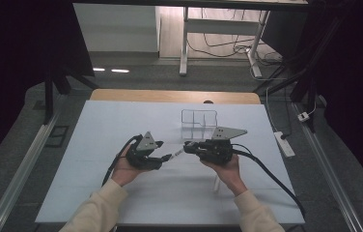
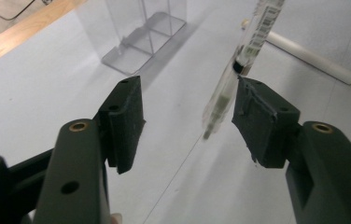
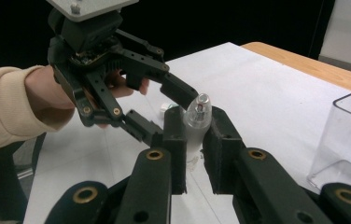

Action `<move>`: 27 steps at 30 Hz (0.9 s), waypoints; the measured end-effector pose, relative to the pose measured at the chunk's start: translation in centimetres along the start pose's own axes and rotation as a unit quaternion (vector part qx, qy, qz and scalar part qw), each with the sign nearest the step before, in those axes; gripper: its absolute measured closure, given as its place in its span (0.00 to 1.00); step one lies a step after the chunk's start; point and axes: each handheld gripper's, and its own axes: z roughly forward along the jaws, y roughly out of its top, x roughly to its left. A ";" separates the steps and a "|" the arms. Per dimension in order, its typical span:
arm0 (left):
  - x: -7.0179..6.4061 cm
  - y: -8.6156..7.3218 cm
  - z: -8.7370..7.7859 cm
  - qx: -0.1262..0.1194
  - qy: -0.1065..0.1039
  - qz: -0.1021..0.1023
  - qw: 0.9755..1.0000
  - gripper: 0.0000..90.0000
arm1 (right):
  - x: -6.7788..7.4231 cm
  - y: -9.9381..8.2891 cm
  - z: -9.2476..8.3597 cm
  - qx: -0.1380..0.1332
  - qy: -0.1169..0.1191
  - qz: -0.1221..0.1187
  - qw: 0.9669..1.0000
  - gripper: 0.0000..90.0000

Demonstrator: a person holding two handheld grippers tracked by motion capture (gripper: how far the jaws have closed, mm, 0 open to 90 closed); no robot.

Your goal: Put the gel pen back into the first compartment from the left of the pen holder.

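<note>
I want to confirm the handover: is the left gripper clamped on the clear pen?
No: in the left gripper view the left gripper stands open, and the clear pen lies against one pad only.

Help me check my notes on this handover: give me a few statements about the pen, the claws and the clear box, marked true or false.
1. The right claw is shut on the clear pen. True.
2. The left claw clamps the pen from both sides. False: its jaws stand open, with the pen between them, close by one pad.
3. The clear organizer box stands on the white table, beyond the claws. True.
4. The pen lies inside the organizer box. False: it is held above the table, between the two claws.
5. A white tube lies on the table. True.
</note>
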 end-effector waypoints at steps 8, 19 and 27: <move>1.3 -0.6 -1.3 -0.004 -0.006 -0.029 1.000 0.46 | -0.2 0.0 -0.3 0.001 -0.007 -0.001 1.000 0.88; 2.2 -1.3 -2.5 0.000 -0.002 -0.042 0.999 0.46 | -0.4 -0.1 -0.5 0.004 -0.018 -0.003 1.000 0.88; 2.2 -1.9 -2.8 0.007 0.001 -0.043 0.999 0.45 | -0.5 0.0 -0.8 0.003 -0.024 -0.006 1.000 0.88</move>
